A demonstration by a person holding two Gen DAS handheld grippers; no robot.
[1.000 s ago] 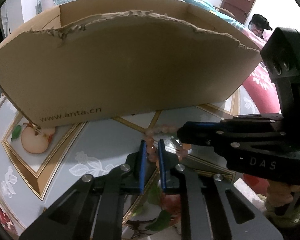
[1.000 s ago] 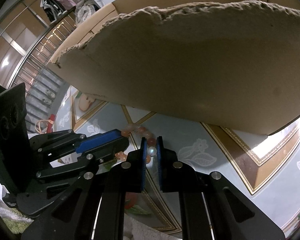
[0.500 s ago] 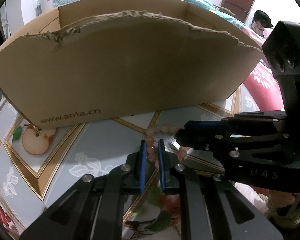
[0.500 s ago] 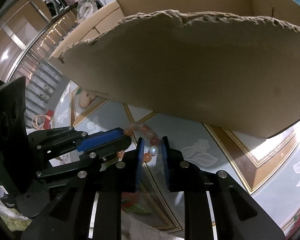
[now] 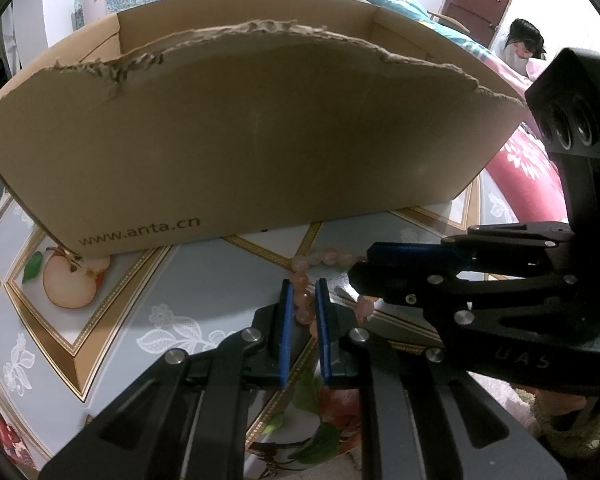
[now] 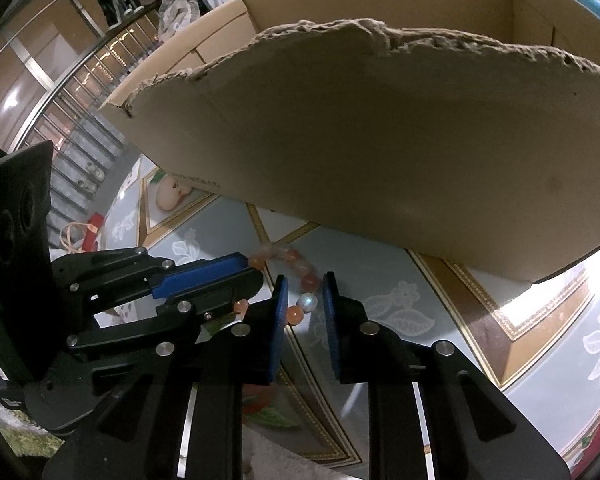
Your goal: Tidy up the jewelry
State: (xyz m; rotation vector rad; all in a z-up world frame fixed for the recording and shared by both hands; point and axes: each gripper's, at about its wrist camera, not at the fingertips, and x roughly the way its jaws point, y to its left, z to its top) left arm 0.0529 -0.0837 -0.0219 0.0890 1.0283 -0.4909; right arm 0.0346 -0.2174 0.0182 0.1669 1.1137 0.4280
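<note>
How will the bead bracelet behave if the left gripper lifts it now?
The bead bracelet is probably floppy: its strand bends around a corner. Unheld beads would likely dangle below the left gripper. Glossy round beads may slip or roll.

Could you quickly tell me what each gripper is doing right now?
Left gripper: shut on the pink beaded bracelet.
Right gripper: open, beads between its pads, not pressed.

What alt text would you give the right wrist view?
The right tool stands open around a pearly bead of a pink-orange bead bracelet lying on a patterned table. The left tool grips the bracelet's other side, and a torn-edged cardboard box stands just behind.
</note>
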